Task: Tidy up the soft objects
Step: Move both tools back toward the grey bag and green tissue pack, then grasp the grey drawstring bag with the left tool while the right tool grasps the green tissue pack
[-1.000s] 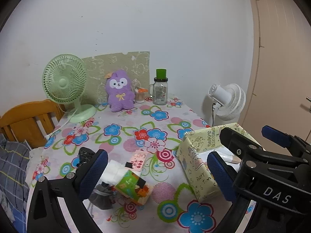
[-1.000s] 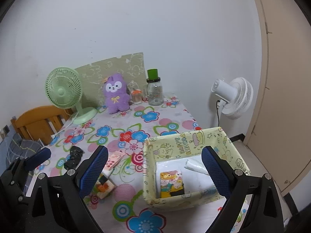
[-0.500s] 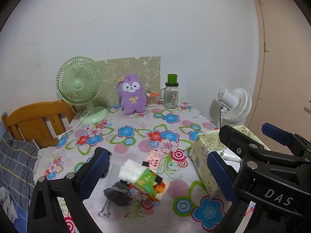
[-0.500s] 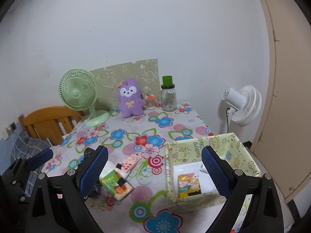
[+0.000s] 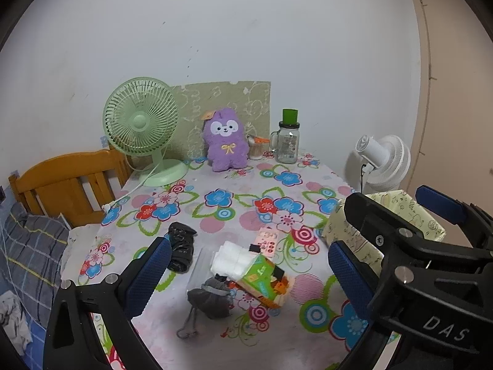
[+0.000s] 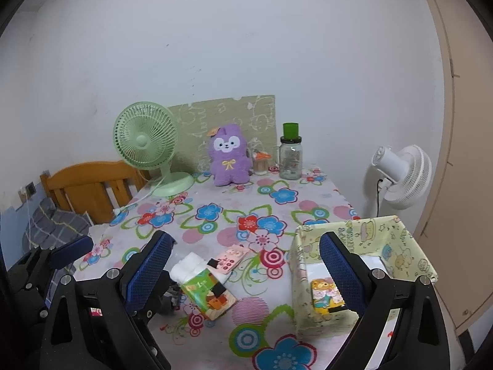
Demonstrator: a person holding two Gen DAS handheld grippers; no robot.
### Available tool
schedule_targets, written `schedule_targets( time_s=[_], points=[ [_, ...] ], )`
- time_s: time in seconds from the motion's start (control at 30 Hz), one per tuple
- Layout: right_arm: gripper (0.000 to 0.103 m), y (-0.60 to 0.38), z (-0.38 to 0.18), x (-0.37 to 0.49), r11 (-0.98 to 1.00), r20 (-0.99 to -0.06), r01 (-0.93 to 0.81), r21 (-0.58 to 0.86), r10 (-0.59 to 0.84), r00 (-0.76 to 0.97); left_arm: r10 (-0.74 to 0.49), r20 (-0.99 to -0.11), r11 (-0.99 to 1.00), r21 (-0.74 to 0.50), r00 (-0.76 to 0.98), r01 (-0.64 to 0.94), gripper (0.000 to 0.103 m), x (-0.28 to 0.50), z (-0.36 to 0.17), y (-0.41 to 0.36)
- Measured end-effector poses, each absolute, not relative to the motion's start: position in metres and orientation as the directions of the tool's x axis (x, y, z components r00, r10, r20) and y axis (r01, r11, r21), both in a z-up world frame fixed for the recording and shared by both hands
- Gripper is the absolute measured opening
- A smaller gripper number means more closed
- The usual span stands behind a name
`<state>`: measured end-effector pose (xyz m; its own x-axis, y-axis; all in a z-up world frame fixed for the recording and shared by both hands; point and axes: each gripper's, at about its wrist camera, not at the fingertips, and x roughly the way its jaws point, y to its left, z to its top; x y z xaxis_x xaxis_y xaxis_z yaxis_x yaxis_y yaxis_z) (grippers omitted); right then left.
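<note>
Both tongs released – left gripper (image 5: 243, 265), right gripper (image 6: 246, 265). Grey pouch (image 5: 211, 299) lower centre, tissue pack (image 5: 262, 280) beside; yellow box (image 6: 400, 246) right.

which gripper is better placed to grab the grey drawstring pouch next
Left, probably. The grey drawstring pouch lies between the open left gripper's fingers, low in its view. The right gripper is also open but sits nearer the yellow box; its left finger hides the pouch.

Table (image 5: 215, 333), floral cloth. On it: green fan (image 5: 144, 132), plush (image 5: 226, 140), jar (image 5: 288, 141), black bundle (image 5: 181, 246), grey pouch (image 5: 211, 299), tissue pack (image 5: 255, 274), box (image 6: 363, 274).
</note>
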<state>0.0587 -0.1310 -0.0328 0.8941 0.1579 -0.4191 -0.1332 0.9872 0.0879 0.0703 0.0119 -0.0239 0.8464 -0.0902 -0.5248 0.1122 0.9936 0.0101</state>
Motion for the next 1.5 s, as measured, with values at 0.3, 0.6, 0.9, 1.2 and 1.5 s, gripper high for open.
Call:
schedule_targets(
  time_s=[0.3, 0.6, 0.9, 1.2, 1.5],
  points=[
    [0.098, -0.118, -0.051, 0.067, 0.986, -0.445, -0.140, 0.088, 0.165, 0.880, -0.069, -0.567, 0.995, 0.026, 0.821, 0.101, 0.103, 0.079, -0.042, 0.024],
    [0.098, -0.104, -0.071, 0.075, 0.986, -0.473, -0.149, 0.073, 0.166, 0.866, -0.069, -0.611, 0.995, 0.010, 0.788, 0.095, 0.103, 0.090, -0.064, 0.037],
    [0.098, -0.092, -0.092, 0.087, 0.985, -0.507, -0.160, 0.062, 0.169, 0.845, -0.052, -0.660, 0.997, 0.003, 0.749, 0.072, 0.103, 0.105, -0.091, 0.050],
    [0.098, -0.081, -0.117, 0.101, 0.983, -0.567, -0.179, 0.047, 0.174, 0.805, -0.042, -0.717, 0.999, -0.023, 0.696, 0.037, 0.103, 0.117, -0.122, 0.060],
    [0.098, -0.072, -0.140, 0.115, 0.978, -0.620, -0.207, 0.042, 0.188, 0.762, -0.031, -0.748, 0.999, -0.032, 0.663, 0.011, 0.103, 0.125, -0.141, 0.062]
  ],
)
